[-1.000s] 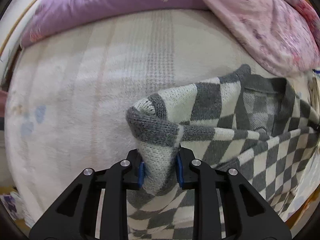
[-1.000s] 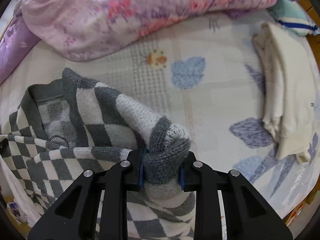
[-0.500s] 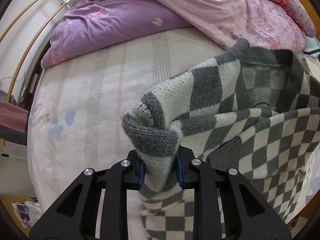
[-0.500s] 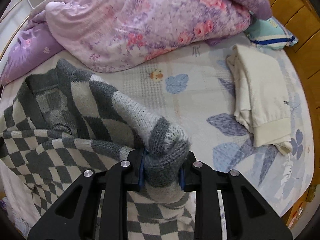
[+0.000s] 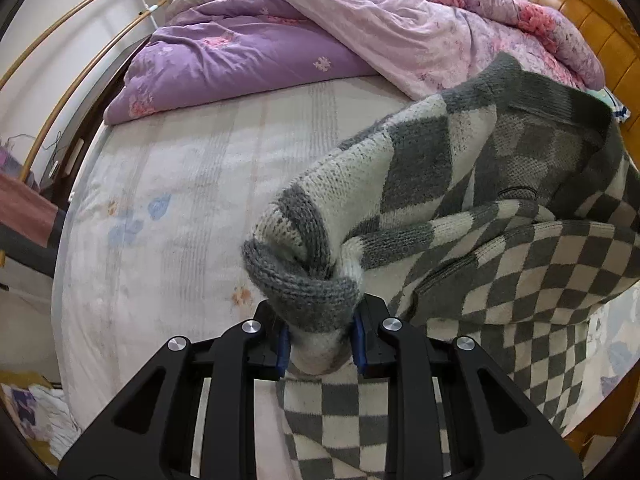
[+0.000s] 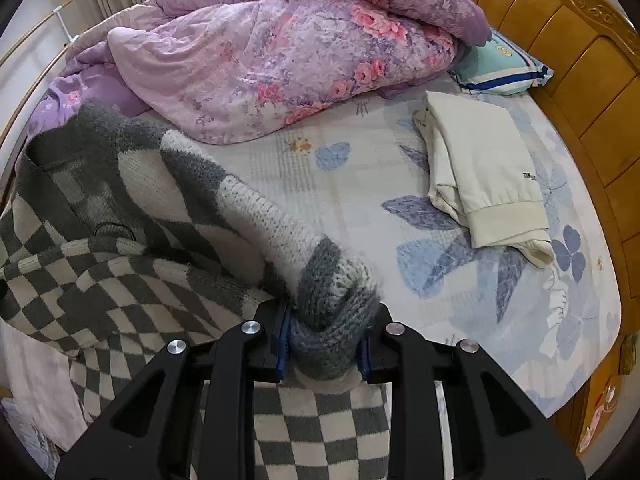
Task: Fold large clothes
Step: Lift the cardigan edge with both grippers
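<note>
A grey and cream checkered knit cardigan [image 5: 500, 240] hangs in the air above the bed, stretched between both grippers. My left gripper [image 5: 320, 344] is shut on a bunched grey ribbed edge of the cardigan, its blue pads pressing the knit from both sides. In the right wrist view the same cardigan [image 6: 120, 240] spreads to the left, and my right gripper [image 6: 324, 348] is shut on another bunched grey ribbed edge. The open collar faces away from me, and the lower part of the garment drapes down below the fingers.
A bed sheet [image 6: 360, 184] with blue leaf prints lies below. A purple and pink floral quilt [image 6: 280, 52] is heaped at the far side. A folded cream garment [image 6: 480, 176] and a teal pillow [image 6: 496, 68] lie at the right by the wooden headboard [image 6: 592, 80].
Both grippers have risen and drawn back from the bed with the cardigan in them. More of the room, quilt and headboard shows, and the cardigan hangs higher off the sheet.
</note>
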`<state>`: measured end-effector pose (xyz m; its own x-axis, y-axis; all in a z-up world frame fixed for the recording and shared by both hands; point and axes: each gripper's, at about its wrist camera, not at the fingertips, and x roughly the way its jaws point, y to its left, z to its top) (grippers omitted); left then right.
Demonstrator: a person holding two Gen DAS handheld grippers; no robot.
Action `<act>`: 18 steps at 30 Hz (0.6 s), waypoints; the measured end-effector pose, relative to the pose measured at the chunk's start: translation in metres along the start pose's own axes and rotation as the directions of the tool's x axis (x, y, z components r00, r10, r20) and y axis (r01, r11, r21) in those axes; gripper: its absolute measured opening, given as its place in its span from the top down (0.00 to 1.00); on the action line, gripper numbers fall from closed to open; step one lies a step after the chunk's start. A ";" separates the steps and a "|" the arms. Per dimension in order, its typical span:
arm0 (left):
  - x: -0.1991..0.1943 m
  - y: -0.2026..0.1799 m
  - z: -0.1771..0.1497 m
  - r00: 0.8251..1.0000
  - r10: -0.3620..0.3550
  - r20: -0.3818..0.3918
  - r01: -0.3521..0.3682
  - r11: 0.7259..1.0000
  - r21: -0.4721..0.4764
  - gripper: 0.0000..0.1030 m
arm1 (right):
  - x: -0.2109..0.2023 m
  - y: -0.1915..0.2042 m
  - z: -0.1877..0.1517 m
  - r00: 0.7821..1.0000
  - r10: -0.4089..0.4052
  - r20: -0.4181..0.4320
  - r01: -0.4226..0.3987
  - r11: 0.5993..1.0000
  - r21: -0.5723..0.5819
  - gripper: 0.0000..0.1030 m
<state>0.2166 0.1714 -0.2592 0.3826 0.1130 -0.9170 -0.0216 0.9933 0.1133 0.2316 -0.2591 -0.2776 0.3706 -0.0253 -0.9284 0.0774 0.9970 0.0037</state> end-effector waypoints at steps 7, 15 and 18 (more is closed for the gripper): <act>-0.025 0.010 -0.034 1.000 0.005 0.021 -0.004 0.999 -0.044 0.78 | -0.026 -0.009 -0.030 0.999 -0.011 0.051 0.011 1.000 -0.016 0.78; -0.049 0.005 -0.093 0.999 0.025 0.033 -0.022 0.998 -0.063 0.78 | -0.051 -0.014 -0.083 0.996 0.011 0.094 -0.012 1.000 0.003 0.78; -0.056 0.005 -0.118 0.999 0.045 0.030 -0.042 0.996 -0.073 0.78 | -0.066 -0.014 -0.113 0.986 0.010 0.164 -0.012 1.000 0.008 0.78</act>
<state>0.0864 0.1727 -0.2527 0.4085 0.1563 -0.8993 -0.1049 0.9867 0.1239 0.1013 -0.2633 -0.2582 0.5182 -0.0268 -0.8548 0.0804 0.9966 0.0174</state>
